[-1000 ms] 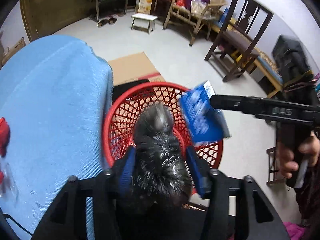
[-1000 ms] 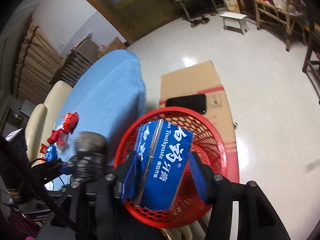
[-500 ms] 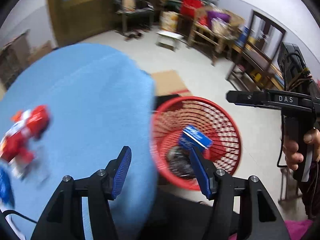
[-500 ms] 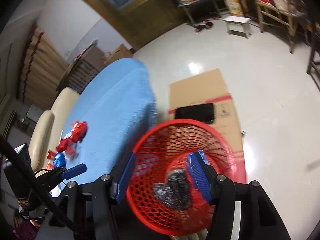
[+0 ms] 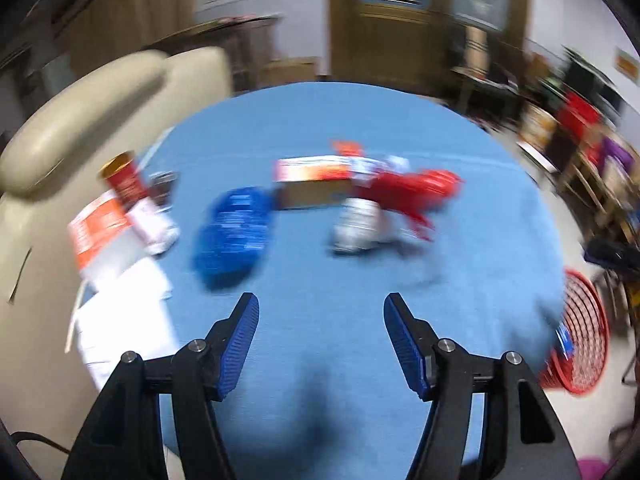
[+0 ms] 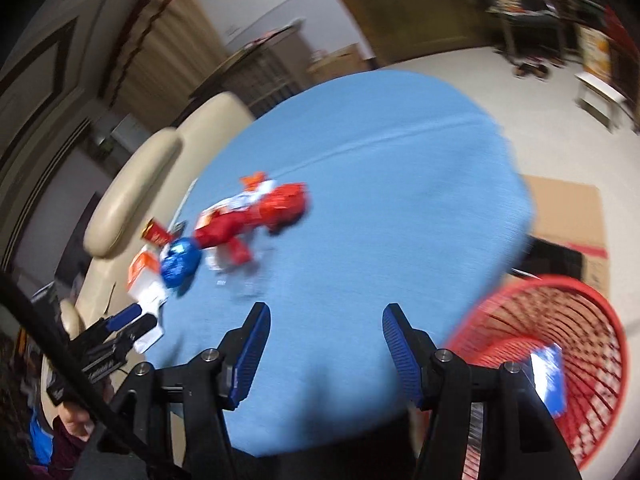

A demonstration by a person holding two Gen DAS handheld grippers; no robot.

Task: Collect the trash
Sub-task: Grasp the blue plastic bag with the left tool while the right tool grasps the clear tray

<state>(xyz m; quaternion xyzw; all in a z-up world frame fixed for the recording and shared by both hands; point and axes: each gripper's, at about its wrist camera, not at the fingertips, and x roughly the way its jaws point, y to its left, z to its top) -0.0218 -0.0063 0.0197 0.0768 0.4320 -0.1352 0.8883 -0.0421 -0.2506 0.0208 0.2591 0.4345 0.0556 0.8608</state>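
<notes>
Both grippers are open and empty over the round blue table [image 5: 320,272] [image 6: 380,200]. My left gripper [image 5: 320,320] faces the trash on it: a blue crumpled wrapper [image 5: 232,236], a red wrapper [image 5: 408,192], a flat box [image 5: 316,180], a clear crumpled piece [image 5: 356,228] and red-and-white packets [image 5: 120,208]. My right gripper [image 6: 326,328] faces the same pile, with the red wrapper [image 6: 260,216] and the blue wrapper [image 6: 180,264]. The red mesh basket [image 6: 580,360] stands on the floor at the right with the blue toothpaste box [image 6: 550,376] in it. It also shows in the left wrist view [image 5: 584,320].
A cream sofa [image 5: 80,120] curves behind the table on the left. White paper [image 5: 124,320] lies at the table's left edge. Flat cardboard [image 6: 568,208] lies on the floor beyond the basket. Chairs and furniture line the far wall. Both views are motion-blurred.
Both grippers let go of their loads, the dark crumpled wad and the blue toothpaste box, into the red basket. Both then swung left from the basket to face the table.
</notes>
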